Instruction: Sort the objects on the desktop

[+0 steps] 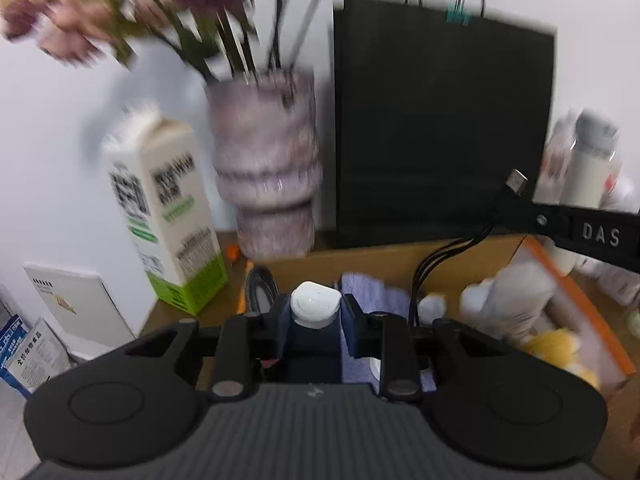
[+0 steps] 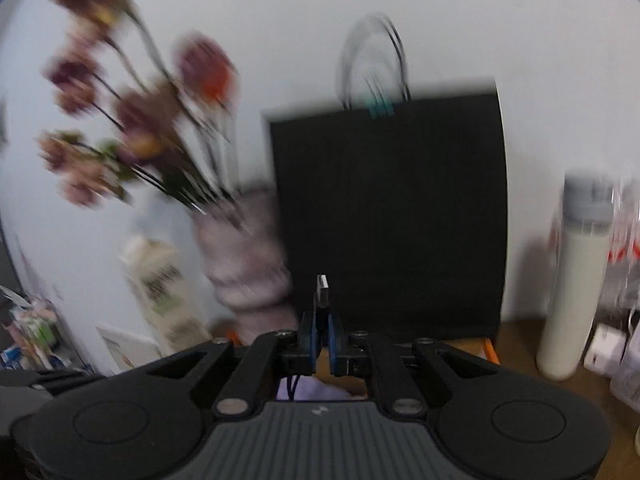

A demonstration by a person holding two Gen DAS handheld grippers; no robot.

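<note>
Two wrist views, so going one at a time. Everything's pretty smeared, fair warning.

1. Left wrist view: the left gripper (image 1: pixel 316 312) was narrowed around a small white plug-like thing (image 1: pixel 315 305), pads touching it on both sides, so that hand was carrying something. Right below and ahead sat the orange-rimmed box (image 1: pixel 580 292) with a purple cloth (image 1: pixel 372 292) and some pale, fuzzy items in it. The right gripper's finger (image 1: pixel 592 236) poked in from the right edge with the black USB cable (image 1: pixel 452 252) hanging off its tip, plug end (image 1: pixel 517 181) up, cords drooping down into the box. So the cable lay to the right of the left gripper and a bit higher, with the box under both.

2. Right wrist view: the right gripper (image 2: pixel 321 334) was clamped nearly flat on that same cable, the plug (image 2: pixel 323 288) standing straight up out of the jaws, long axis upright along the fingers. The cords dropped behind the fingers toward the purple cloth (image 2: pixel 316 390). The black paper bag (image 2: pixel 388 216) stood dead ahead.

3. My guess: both hands were over the box about equally, so whichever item gets dropped first only needs a short way down.
</note>
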